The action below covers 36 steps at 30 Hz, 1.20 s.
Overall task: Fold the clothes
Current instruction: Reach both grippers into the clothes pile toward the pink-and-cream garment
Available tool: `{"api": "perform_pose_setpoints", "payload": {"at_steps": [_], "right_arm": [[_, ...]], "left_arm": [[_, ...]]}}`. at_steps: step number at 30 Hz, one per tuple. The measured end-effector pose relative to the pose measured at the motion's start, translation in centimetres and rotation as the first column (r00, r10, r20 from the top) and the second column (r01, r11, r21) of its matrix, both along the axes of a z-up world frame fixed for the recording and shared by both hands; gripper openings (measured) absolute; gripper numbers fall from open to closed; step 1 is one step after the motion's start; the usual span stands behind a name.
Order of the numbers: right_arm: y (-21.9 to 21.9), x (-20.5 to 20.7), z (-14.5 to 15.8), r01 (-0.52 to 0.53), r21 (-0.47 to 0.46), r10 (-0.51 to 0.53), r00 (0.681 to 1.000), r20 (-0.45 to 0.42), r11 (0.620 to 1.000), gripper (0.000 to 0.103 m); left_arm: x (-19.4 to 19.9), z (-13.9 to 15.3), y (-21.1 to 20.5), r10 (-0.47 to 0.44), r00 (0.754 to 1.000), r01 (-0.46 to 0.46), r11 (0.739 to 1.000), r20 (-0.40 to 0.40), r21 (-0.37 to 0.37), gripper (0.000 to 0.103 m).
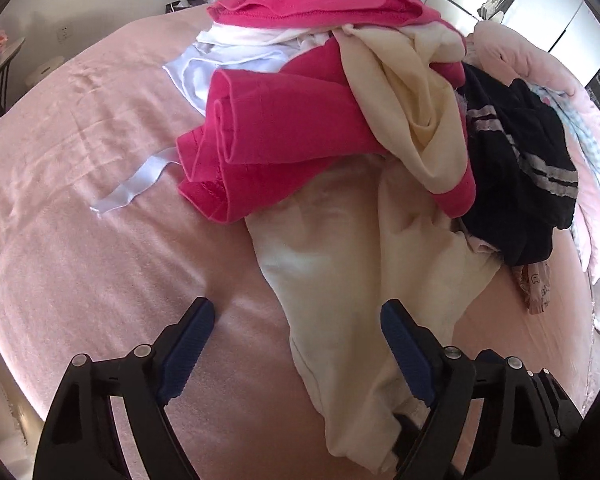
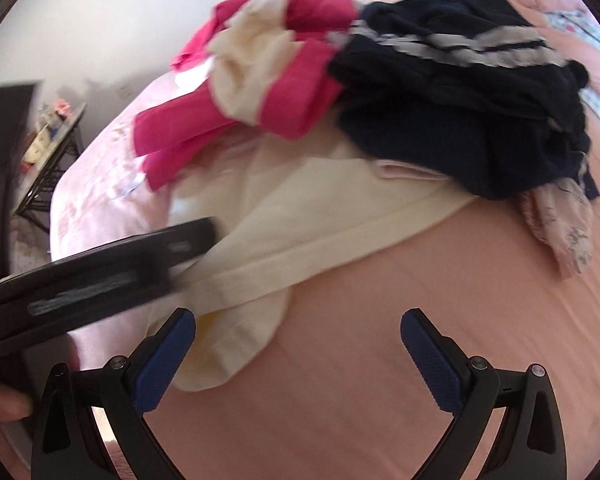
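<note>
Atop, pink garment [image 1: 284,128] covers cream garment [image 1: 360,264].

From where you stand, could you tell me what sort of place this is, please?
Most likely a bedroom in a home. A pile of loose clothes lies on a wide bed with a pink sheet, a pale wardrobe stands behind it, and a small cluttered side table sits by the wall.
</note>
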State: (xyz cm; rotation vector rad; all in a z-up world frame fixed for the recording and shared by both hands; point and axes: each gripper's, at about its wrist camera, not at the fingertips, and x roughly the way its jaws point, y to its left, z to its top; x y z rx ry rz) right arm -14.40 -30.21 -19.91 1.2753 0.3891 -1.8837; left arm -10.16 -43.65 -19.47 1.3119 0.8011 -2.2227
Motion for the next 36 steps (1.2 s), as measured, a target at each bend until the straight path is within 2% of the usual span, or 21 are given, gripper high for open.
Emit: {"api": "perform_pose_setpoints", "payload": {"at_steps": [1, 2, 3, 4, 5, 6, 7, 8, 10, 14, 17, 21, 29, 31, 34, 35, 36], "right_arm": [[-0.3, 0.4, -0.1, -0.016, -0.001, 0.016, 1.000, 0.004, 1.000, 0.103], [-0.6, 0.7, -0.5, -0.034, 0.008, 0.034, 0.999, 0.005, 0.999, 0.103], [-0.9, 1.0, -0.8, -0.048, 0.015, 0.048, 0.999, 0.006, 0.999, 0.100], [-0.7, 0.9, -0.9, -0.024, 0.016, 0.024, 1.000, -0.003, 1.000, 0.095], [-0.5, 0.8, -1.0, 0.000, 0.017, 0.000, 1.000, -0.011, 1.000, 0.059], [-0.3, 0.7, -1.0, 0.021, 0.016, -0.021, 1.000, -0.021, 1.000, 0.029], [-0.1, 0.7, -0.6, 0.017, -0.003, -0.017, 0.999, -0.042, 1.000, 0.021], [0.3, 0.5, -0.2, 0.014, -0.029, -0.015, 0.999, -0.031, 0.999, 0.002], [1.5, 0.2, 1.2, 0.036, -0.077, -0.040, 0.998, -0.041, 0.996, 0.002], [4.3, 0.6, 5.7, 0.028, -0.161, -0.054, 0.985, -0.161, 0.986, 0.002], [7.2, 0.4, 7.5, 0.048, -0.172, -0.077, 0.982, -0.170, 0.984, 0.002], [11.4, 0.5, 9.3, 0.096, -0.200, -0.125, 0.983, -0.136, 0.975, 0.002], [14.6, 1.8, 10.9, 0.147, -0.152, -0.174, 0.969, -0.177, 0.977, 0.002], [16.4, 2.3, 10.7, 0.161, -0.140, -0.180, 0.974, -0.137, 0.977, 0.002], [18.3, 1.5, 9.9, 0.214, -0.110, -0.222, 0.973, -0.061, 0.971, 0.010], [18.9, 1.4, 9.9, 0.236, -0.095, -0.242, 0.969, -0.056, 0.967, 0.017], [19.4, 1.2, 9.8, 0.257, -0.082, -0.262, 0.964, -0.054, 0.963, 0.022]], "left_arm": [[-0.2, 0.1, 0.3, -0.018, 1.000, 0.018, 1.000, 0.002, -0.014, 0.081], [-0.4, 0.1, 0.7, -0.040, 0.999, 0.040, 0.999, 0.007, -0.028, 0.072], [-0.5, 0.1, 1.1, -0.050, 0.998, 0.052, 0.997, 0.024, -0.055, 0.041], [-0.6, 0.2, 1.4, -0.051, 0.998, 0.054, 0.996, 0.037, -0.076, 0.025], [-0.6, 0.3, 1.6, -0.063, 0.998, 0.065, 0.996, 0.024, -0.063, 0.016], [-0.6, 0.7, 1.7, -0.079, 0.997, 0.079, 0.996, 0.005, -0.048, 0.007], [-0.5, 1.1, 1.9, -0.091, 0.996, 0.091, 0.995, -0.013, -0.038, 0.006], [-0.4, 1.5, 2.0, -0.103, 0.994, 0.102, 0.994, -0.031, -0.029, 0.006], [-0.1, 2.4, 2.3, -0.126, 0.990, 0.125, 0.992, -0.067, -0.010, 0.005], [0.6, 5.5, 4.5, -0.187, 0.972, 0.184, 0.982, -0.142, -0.035, 0.005], [1.2, 7.9, 6.7, -0.237, 0.955, 0.229, 0.971, -0.181, -0.064, 0.005], [3.1, 8.7, 8.8, -0.294, 0.934, 0.289, 0.956, -0.206, -0.054, 0.005], [5.5, 8.5, 14.3, -0.411, 0.892, 0.423, 0.905, -0.188, 0.029, 0.005], [6.1, 8.0, 15.0, -0.411, 0.893, 0.429, 0.900, -0.184, 0.073, 0.006], [7.6, 7.5, 13.3, -0.333, 0.922, 0.362, 0.922, -0.197, 0.137, 0.012], [8.3, 7.6, 12.3, -0.300, 0.932, 0.331, 0.932, -0.203, 0.145, 0.015], [9.1, 8.0, 11.4, -0.266, 0.942, 0.296, 0.946, -0.205, 0.132, 0.028]]}}
